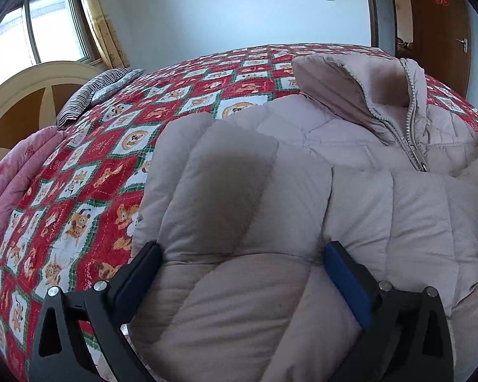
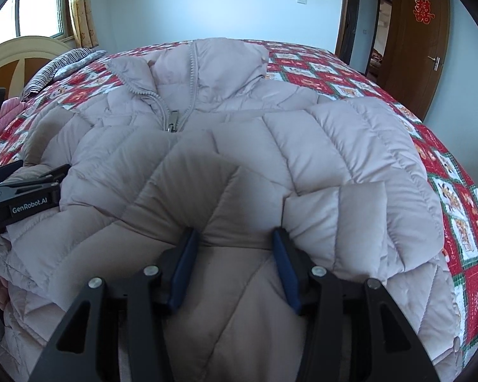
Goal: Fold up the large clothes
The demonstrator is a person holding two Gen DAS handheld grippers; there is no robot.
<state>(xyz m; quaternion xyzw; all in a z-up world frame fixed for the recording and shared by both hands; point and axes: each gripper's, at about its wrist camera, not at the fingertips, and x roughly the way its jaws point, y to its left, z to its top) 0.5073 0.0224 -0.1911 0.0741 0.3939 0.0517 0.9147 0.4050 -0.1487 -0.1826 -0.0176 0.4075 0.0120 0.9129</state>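
A pale pink quilted puffer jacket (image 1: 382,210) lies front-up on the bed, collar (image 1: 341,76) toward the far side, zipper pull (image 1: 417,156) near its chest. My left gripper (image 1: 242,254) is shut on a thick fold of the jacket's near edge, which bulges between its black fingers (image 1: 148,258). In the right wrist view the same jacket (image 2: 302,133) fills the frame. My right gripper (image 2: 235,238) is shut on another bunched fold near the hem, blue pads (image 2: 188,254) pressed into the padding. The left gripper's body (image 2: 32,197) shows at the left, resting on the jacket.
The bed carries a red patterned quilt (image 1: 111,146), also visible to the right of the jacket (image 2: 462,197). A striped pillow (image 1: 89,95), a pink blanket (image 1: 16,184) and a cream headboard (image 1: 22,95) lie at the left. A brown door (image 2: 423,47) stands at the far right.
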